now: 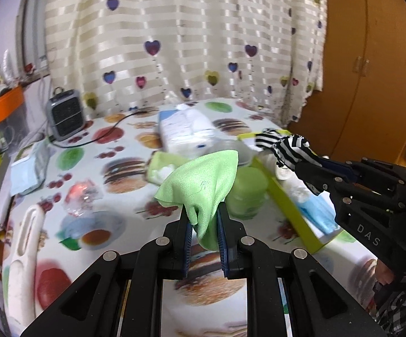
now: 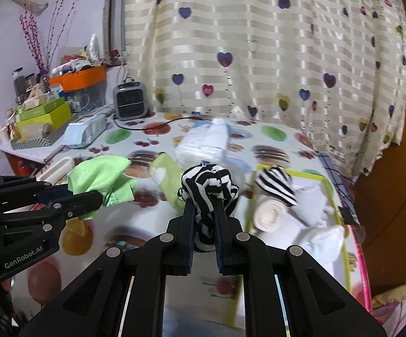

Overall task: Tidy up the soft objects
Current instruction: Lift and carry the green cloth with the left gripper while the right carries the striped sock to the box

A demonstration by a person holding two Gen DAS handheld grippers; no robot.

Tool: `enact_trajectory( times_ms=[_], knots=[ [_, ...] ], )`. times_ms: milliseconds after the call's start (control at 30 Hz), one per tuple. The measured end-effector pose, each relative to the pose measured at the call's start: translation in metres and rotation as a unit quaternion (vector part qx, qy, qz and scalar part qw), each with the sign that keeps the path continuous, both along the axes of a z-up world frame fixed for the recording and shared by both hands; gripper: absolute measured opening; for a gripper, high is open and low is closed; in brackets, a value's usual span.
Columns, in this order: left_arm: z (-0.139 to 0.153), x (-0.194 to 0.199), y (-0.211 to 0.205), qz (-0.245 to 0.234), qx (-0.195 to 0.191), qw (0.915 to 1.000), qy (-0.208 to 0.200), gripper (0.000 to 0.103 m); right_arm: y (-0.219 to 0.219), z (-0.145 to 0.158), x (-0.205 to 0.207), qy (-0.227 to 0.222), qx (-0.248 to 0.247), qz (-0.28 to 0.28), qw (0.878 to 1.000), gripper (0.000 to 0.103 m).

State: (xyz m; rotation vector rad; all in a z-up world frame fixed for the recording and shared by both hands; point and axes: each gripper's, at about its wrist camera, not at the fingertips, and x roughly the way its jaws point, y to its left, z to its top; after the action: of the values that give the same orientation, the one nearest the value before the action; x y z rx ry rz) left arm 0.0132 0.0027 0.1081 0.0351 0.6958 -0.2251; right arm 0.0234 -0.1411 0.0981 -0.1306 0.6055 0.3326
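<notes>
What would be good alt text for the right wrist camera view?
The right gripper holds a black-and-white striped fabric piece in its closed fingers above a fruit-print tablecloth. To the left, the left gripper clamps a light green cloth; a green-rimmed tray of soft white items sits right.

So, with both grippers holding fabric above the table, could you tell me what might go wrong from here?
1. The left gripper pinches only a fold of the green cloth; most of it billows free and could slip out.
2. The striped sock in the right gripper hangs loose below the jaws and might snag on the green tray.
3. The tray already holds a rolled cloth and another striped sock, so a drop could disturb them.
</notes>
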Motion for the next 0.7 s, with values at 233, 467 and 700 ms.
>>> enact_trajectory(
  times_ms=[233, 467, 700],
  knots=[
    [0.001, 0.004, -0.031, -0.042, -0.005, 0.9991, 0.002, 0.015, -0.036, -0.001, -0.007, 0.002, -0.006, -0.041, 0.999, 0.013],
    [-0.002, 0.009, -0.062, -0.083, -0.01, 0.9965, 0.01, 0.015, -0.069, -0.007, -0.014, 0.013, -0.017, -0.082, 0.996, 0.013],
    [-0.009, 0.013, -0.09, -0.123, -0.013, 0.9921, 0.023, 0.015, -0.094, -0.016, -0.017, 0.025, -0.023, -0.109, 0.993, 0.013]
  ],
)
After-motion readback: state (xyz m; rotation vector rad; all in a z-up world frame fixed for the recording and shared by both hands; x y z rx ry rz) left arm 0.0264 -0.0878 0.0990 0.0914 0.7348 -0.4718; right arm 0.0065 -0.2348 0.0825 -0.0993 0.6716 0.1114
